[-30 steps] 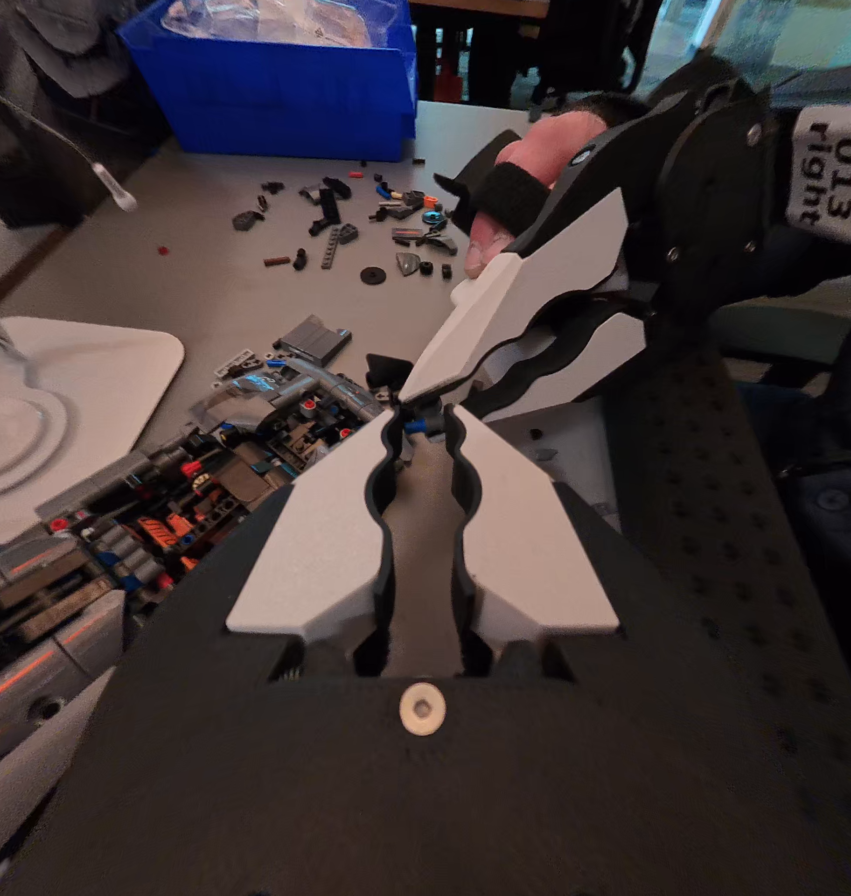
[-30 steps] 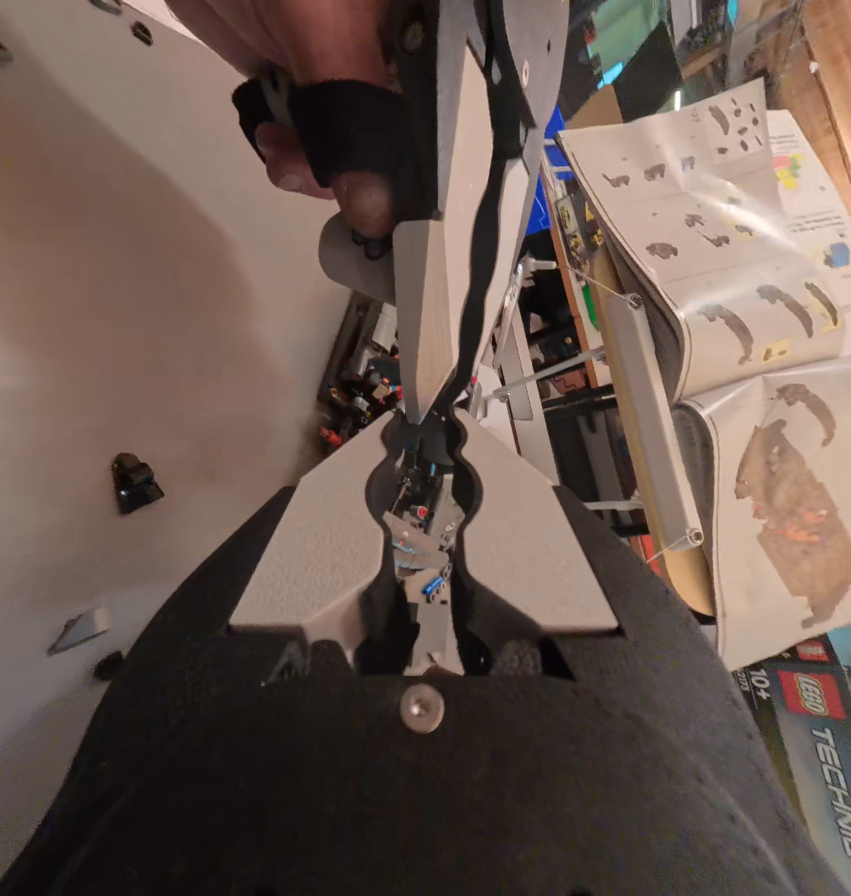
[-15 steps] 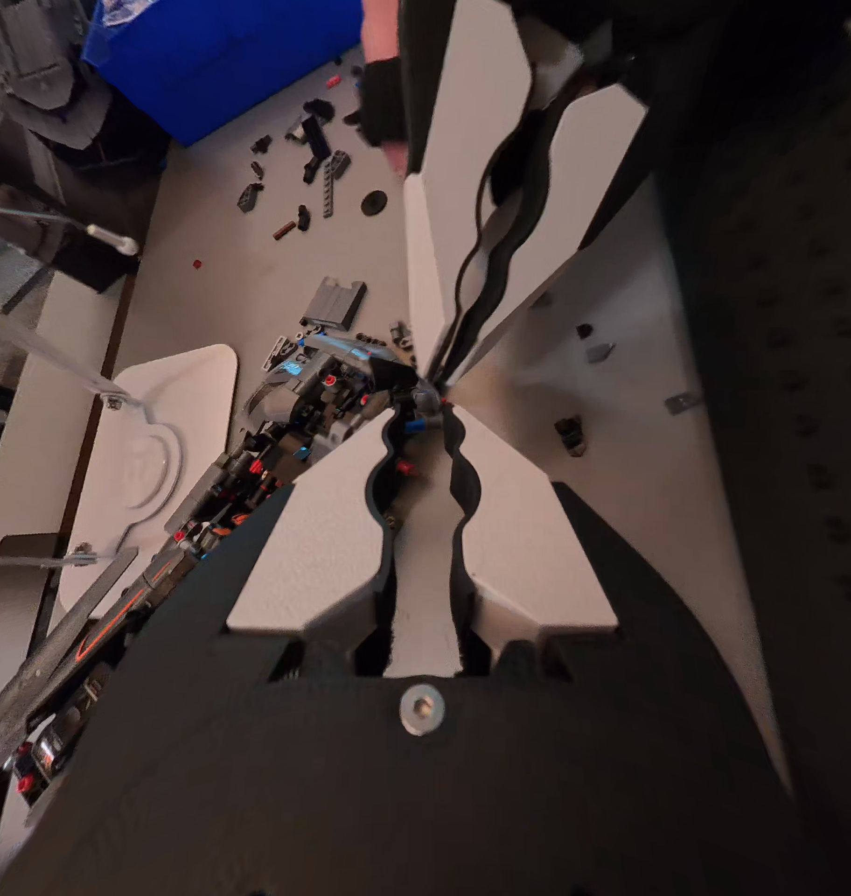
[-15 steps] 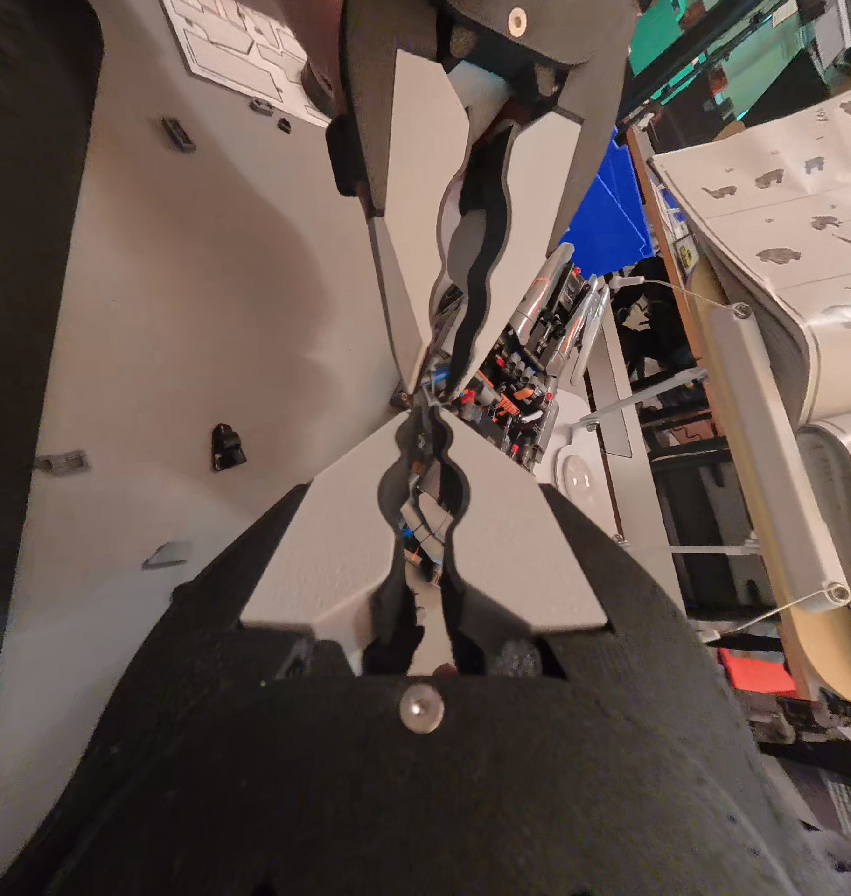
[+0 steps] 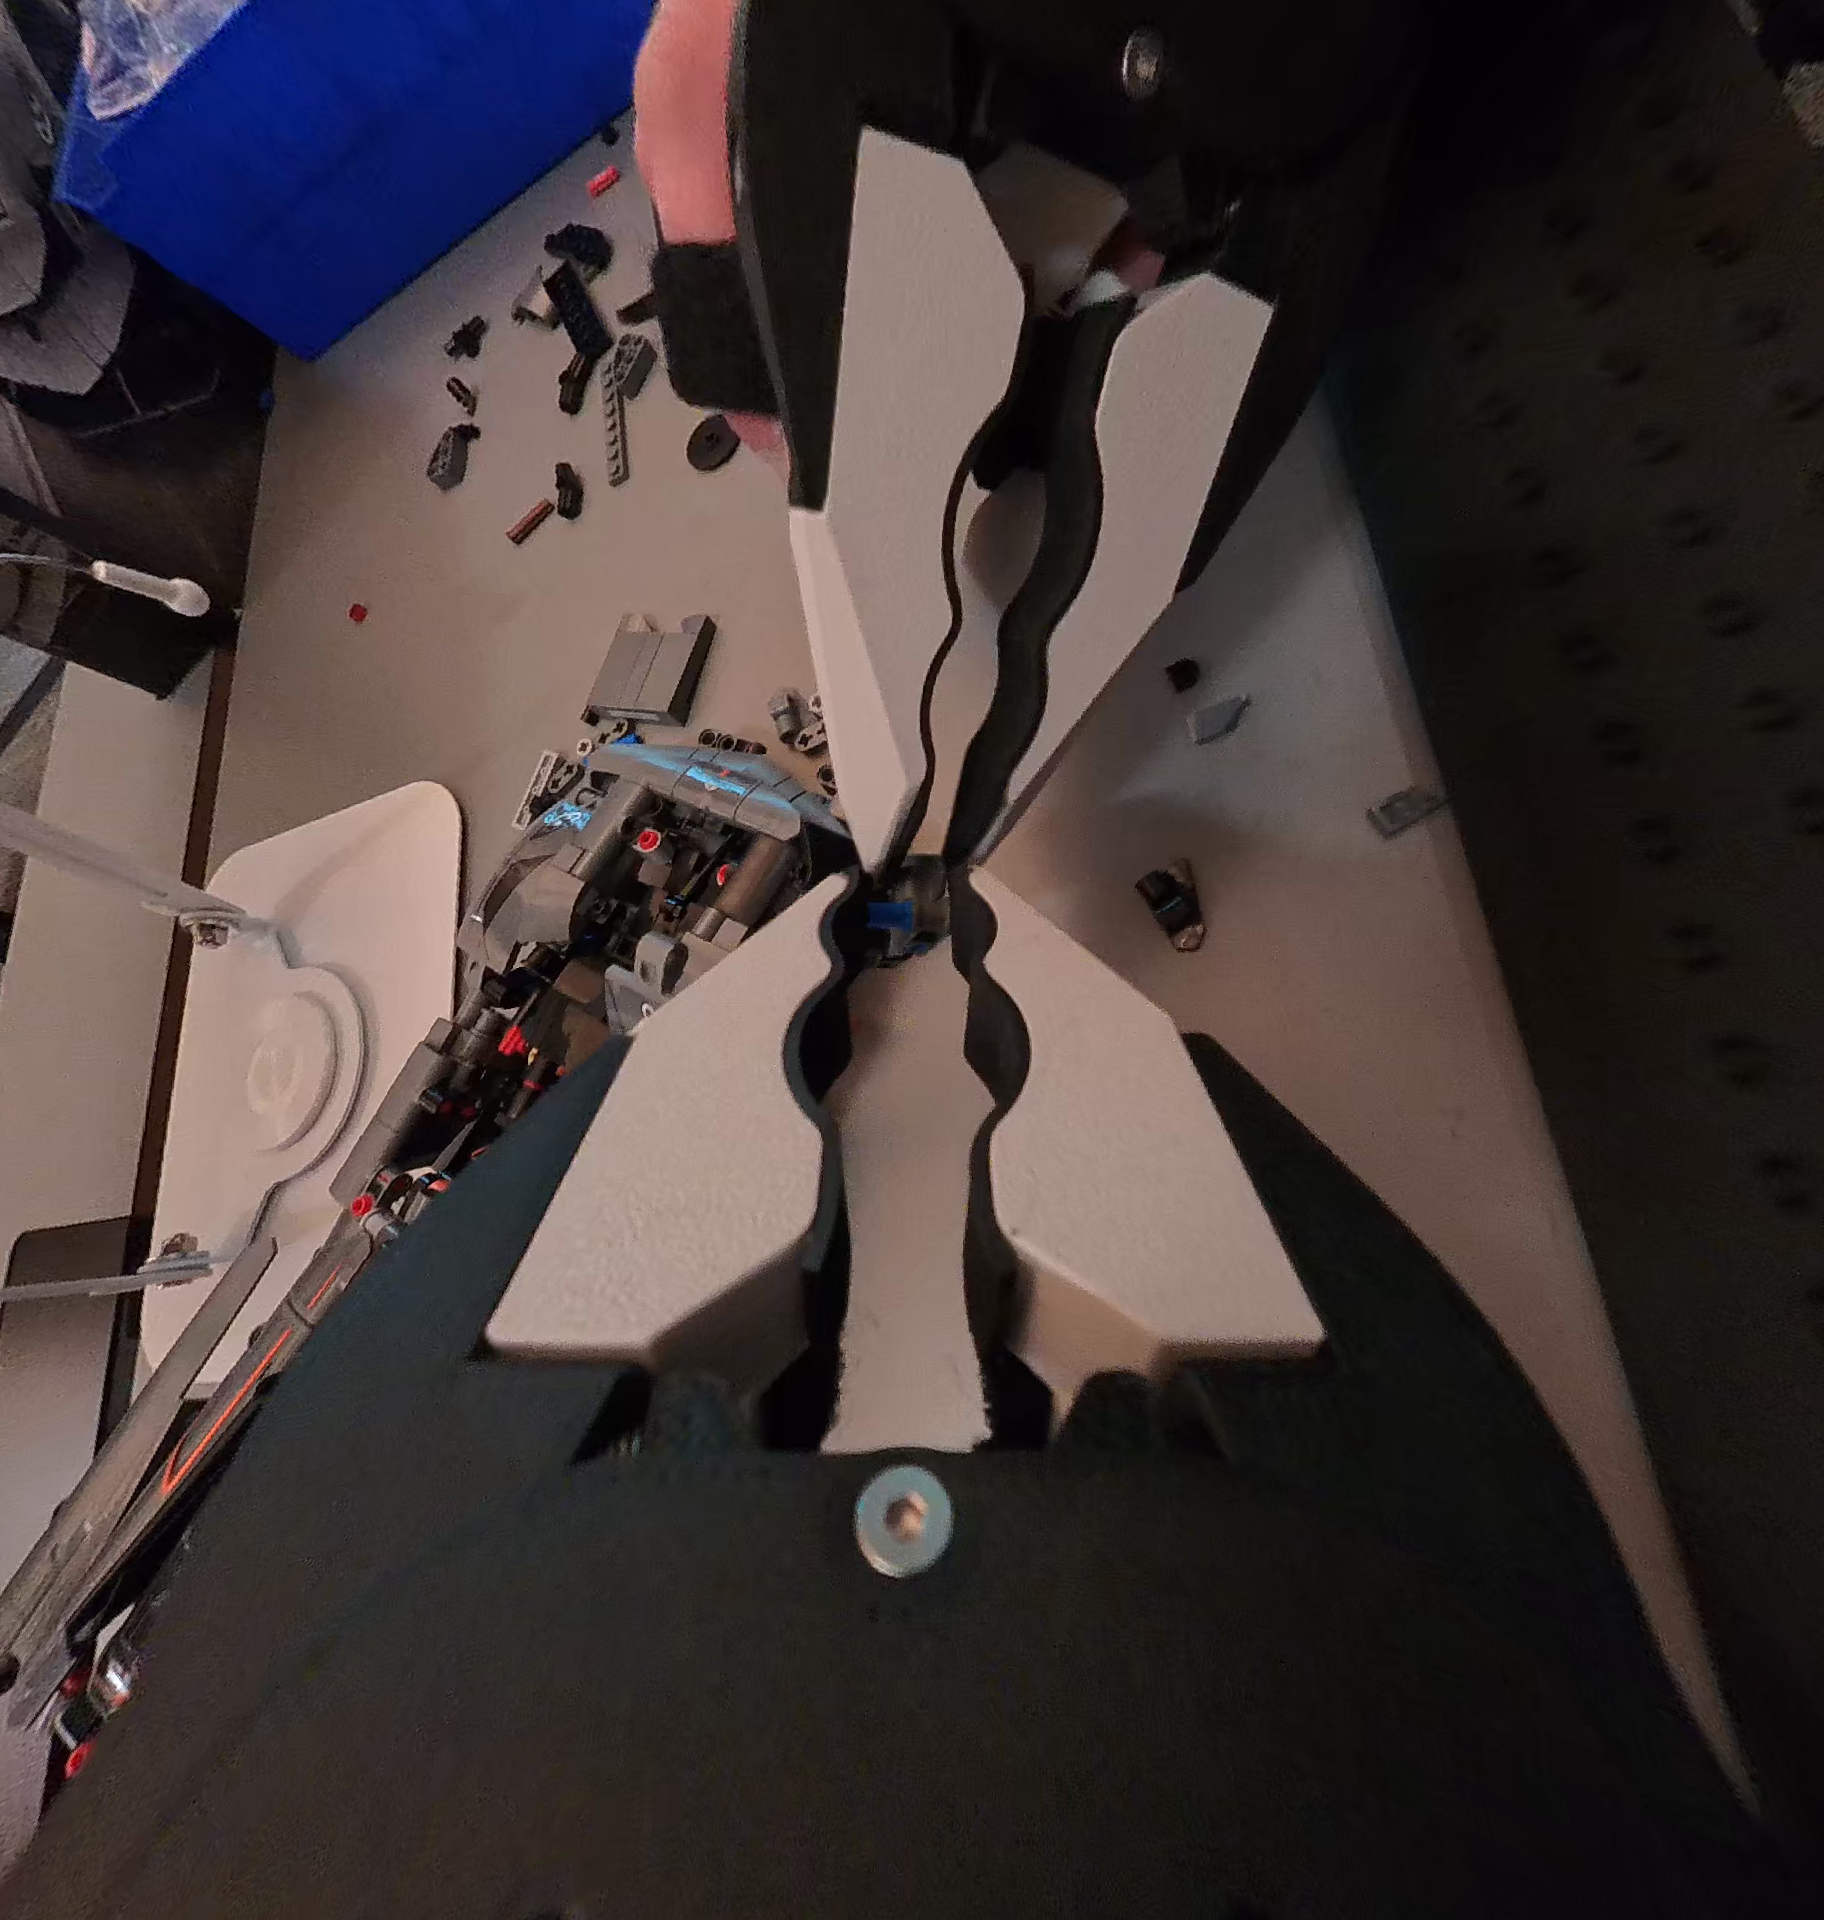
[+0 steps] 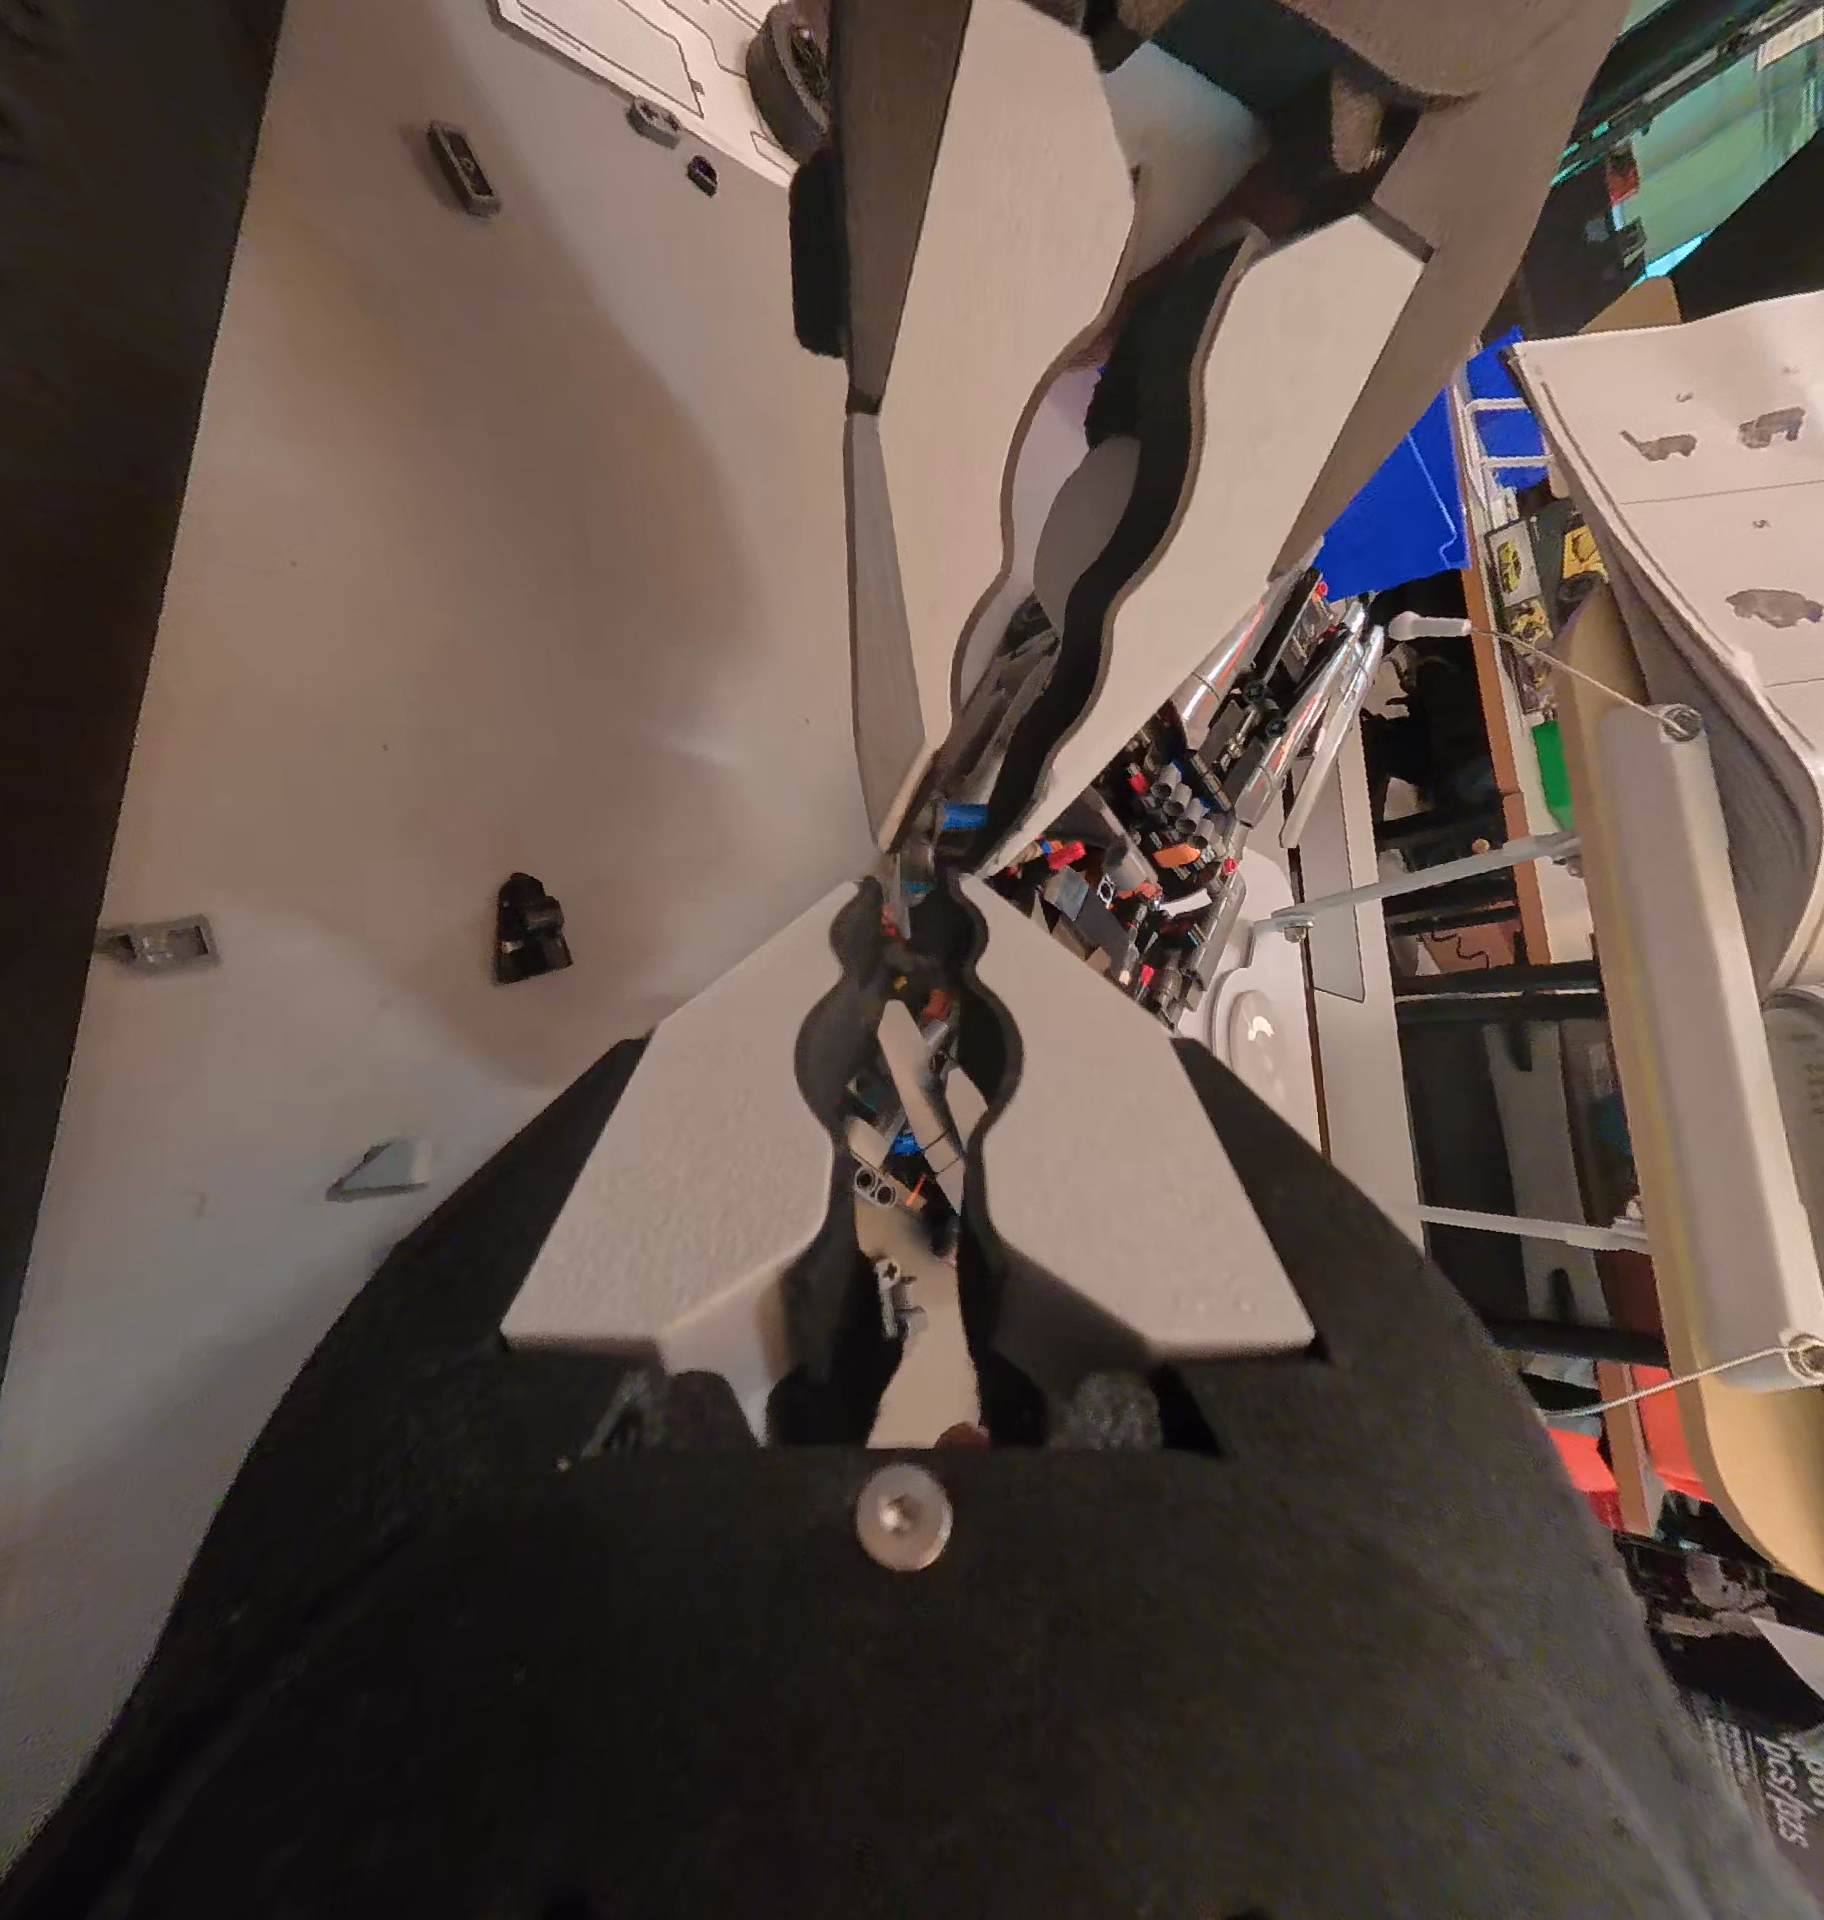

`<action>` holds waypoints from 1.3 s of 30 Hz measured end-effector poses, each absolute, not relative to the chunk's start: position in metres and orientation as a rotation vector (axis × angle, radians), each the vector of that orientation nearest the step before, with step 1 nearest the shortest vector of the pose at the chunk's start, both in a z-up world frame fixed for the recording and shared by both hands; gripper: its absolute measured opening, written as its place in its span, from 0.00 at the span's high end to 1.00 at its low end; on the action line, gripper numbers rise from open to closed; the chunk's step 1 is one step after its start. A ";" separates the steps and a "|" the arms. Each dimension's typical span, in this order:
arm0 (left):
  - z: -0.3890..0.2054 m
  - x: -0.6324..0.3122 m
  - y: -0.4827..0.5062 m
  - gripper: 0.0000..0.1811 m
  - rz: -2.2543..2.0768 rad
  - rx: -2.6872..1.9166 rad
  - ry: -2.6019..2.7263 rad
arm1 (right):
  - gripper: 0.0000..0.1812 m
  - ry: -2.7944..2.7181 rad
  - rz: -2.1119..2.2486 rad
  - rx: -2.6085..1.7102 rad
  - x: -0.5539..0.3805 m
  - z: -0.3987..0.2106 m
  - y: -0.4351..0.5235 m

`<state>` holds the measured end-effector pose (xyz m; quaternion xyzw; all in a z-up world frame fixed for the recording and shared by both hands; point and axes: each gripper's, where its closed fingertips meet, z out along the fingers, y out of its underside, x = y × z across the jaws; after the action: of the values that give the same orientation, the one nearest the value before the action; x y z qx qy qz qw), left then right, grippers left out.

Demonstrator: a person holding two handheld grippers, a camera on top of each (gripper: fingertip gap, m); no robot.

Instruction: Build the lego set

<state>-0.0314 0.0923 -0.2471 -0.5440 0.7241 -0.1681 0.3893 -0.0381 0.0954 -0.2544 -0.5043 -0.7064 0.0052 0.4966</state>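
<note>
My left gripper (image 5: 903, 904) is shut on a small dark Lego part with a blue pin (image 5: 892, 920), held above the table. My right gripper (image 5: 920, 854) comes in from the top of the left wrist view and meets it tip to tip, shut on the same small part. In the right wrist view my right gripper (image 6: 913, 896) pinches the dark part (image 6: 923, 860), and the left gripper (image 6: 934, 826) holds the blue pin end (image 6: 955, 816). The half-built grey Lego car (image 5: 669, 852) lies on the table to the left, also visible in the right wrist view (image 6: 1178, 831).
Loose dark parts (image 5: 575, 364) lie before a blue bin (image 5: 347, 177). A white stand base (image 5: 305, 987) sits left of the car. A black piece (image 6: 529, 925) and grey tiles (image 6: 160, 940) lie on the table. An open instruction booklet (image 6: 1718, 520) stands on a holder. Less than 4 cm separates the two grippers' tips.
Both grippers have tilted and turned while staying tip to tip on the small part. The right gripper has swung from the right side to the top of the left wrist view.
</note>
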 end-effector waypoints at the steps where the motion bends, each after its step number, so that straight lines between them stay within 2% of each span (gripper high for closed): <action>1: -0.246 -0.031 0.092 0.93 -0.439 -1.383 1.836 | 0.94 -1.722 0.013 -1.223 -0.039 -0.257 0.095; 3: -0.247 -0.030 0.090 0.93 -0.453 -1.385 1.841 | 0.92 -1.723 0.018 -1.224 -0.040 -0.258 0.094; 5: -0.247 -0.029 0.088 0.93 -0.471 -1.378 1.840 | 0.98 -1.716 -0.002 -1.213 -0.039 -0.256 0.094; 18: -0.237 -0.034 0.096 0.90 -0.442 -1.343 1.787 | 0.98 -1.628 0.075 -1.285 -0.038 -0.247 0.100; 22: -0.224 -0.041 0.100 0.84 -0.469 -1.323 1.738 | 0.98 -1.564 0.218 -1.399 -0.037 -0.243 0.106; 26: -0.219 -0.051 0.125 0.67 -0.430 -1.400 1.673 | 0.98 -1.524 0.339 -1.501 -0.041 -0.242 0.111; 28: -0.223 -0.051 0.132 0.65 -0.475 -1.429 1.667 | 0.98 -1.500 0.356 -1.543 -0.043 -0.243 0.116; 34: -0.242 -0.046 0.143 0.67 -0.543 -1.514 1.712 | 0.98 -1.487 0.357 -1.632 -0.047 -0.249 0.126; 39: -0.249 -0.041 0.144 0.80 -0.562 -1.532 1.745 | 0.98 -1.449 0.384 -1.687 -0.044 -0.252 0.130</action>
<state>-0.0408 0.1443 -0.2494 -0.5964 0.6793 -0.2187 0.3675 -0.0439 0.1305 -0.2521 -0.6755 -0.5803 0.1536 0.4282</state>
